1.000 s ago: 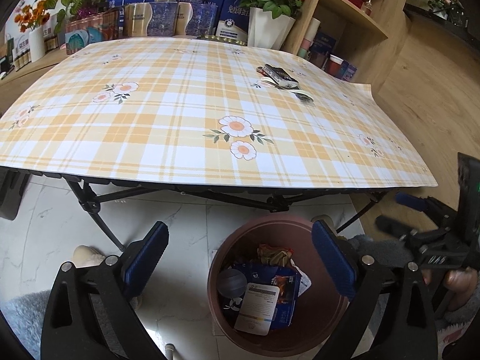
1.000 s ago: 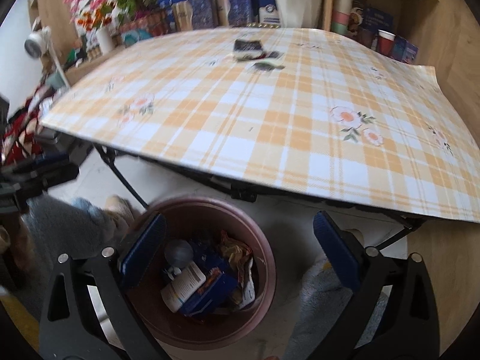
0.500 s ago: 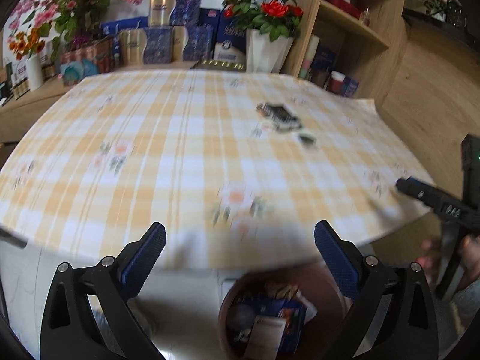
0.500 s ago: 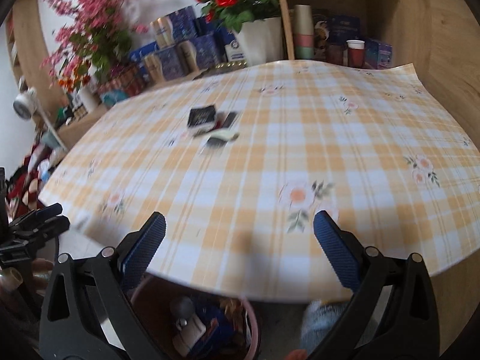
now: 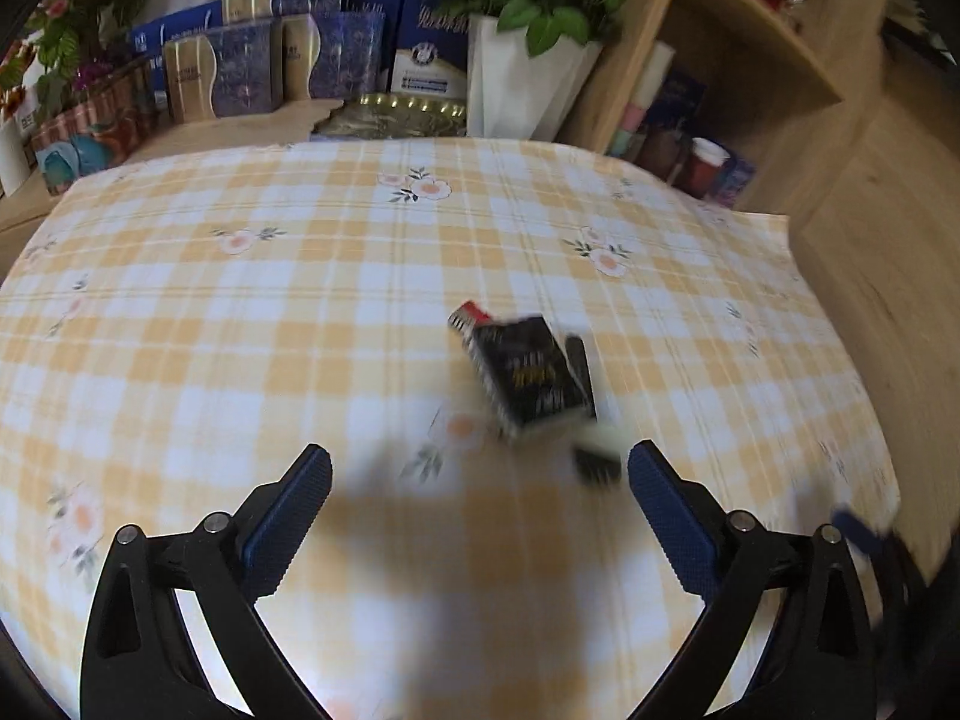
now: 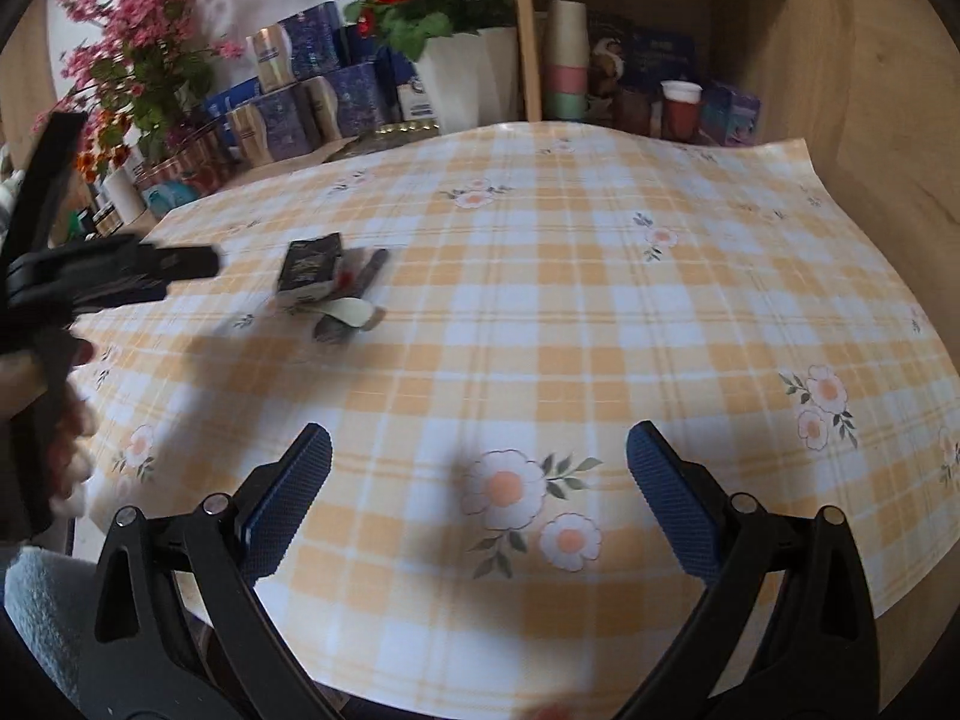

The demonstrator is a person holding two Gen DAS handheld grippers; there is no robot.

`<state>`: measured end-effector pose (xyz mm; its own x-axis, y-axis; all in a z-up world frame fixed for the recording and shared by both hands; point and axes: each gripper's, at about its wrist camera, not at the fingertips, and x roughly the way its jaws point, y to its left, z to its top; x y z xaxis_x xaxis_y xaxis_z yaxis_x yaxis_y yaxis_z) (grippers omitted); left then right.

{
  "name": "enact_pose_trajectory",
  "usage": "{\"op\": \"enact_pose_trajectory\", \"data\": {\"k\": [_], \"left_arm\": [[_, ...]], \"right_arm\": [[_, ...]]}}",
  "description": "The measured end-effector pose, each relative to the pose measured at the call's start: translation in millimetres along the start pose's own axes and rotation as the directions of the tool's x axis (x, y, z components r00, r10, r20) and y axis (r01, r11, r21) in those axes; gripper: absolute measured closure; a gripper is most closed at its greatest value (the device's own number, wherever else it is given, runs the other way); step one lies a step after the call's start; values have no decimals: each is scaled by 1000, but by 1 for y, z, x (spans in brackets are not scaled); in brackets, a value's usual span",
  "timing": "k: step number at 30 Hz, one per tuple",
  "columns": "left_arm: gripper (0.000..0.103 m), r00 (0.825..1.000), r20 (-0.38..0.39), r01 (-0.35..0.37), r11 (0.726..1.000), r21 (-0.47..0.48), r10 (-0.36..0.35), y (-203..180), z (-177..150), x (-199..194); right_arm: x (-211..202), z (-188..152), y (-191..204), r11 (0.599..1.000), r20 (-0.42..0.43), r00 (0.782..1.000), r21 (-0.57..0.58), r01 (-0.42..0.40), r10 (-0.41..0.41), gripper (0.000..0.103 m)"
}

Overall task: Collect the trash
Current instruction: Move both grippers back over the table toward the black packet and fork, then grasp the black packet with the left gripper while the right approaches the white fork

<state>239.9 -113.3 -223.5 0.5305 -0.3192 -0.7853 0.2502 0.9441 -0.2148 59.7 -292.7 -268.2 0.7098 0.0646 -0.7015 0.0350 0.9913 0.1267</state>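
Left claw gaped empty, closing slightly; right claw released. Dark packet lay mid-tabletop, just beyond, right of centre. Best straddled squarely, then lowered.

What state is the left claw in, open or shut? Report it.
Open. In its own view the left claw shows both blue pads spread wide with only tablecloth between them; the black box lies ahead, untouched.

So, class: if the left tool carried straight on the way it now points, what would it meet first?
Probably the bare checked tablecloth, since the open left tool tilts downward. The dark packet lies slightly right of its line. The picture is blurred, so depth is unclear.
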Motion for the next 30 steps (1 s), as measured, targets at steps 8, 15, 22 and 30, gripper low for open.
{"op": "enact_pose_trajectory", "data": {"k": [8,15,22,30], "left_arm": [[27,994,-77,-77,997,-1,77,-22,28,65],[51,992,-76,-99,994,50,103,-32,32,80],[71,1000,-18,24,1000,9,-24,-8,26,41],[72,996,39,83,996,-22,-82,38,-13,-29]], "right_arm": [[5,1,-22,999,-2,1000,45,-1,1,6],[7,4,-24,1000,-9,1000,18,-9,9,6],[15,17,-7,989,-61,991,-76,-125,121,7],[60,65,65,900,-171,955,-330,-286,241,44]]}}
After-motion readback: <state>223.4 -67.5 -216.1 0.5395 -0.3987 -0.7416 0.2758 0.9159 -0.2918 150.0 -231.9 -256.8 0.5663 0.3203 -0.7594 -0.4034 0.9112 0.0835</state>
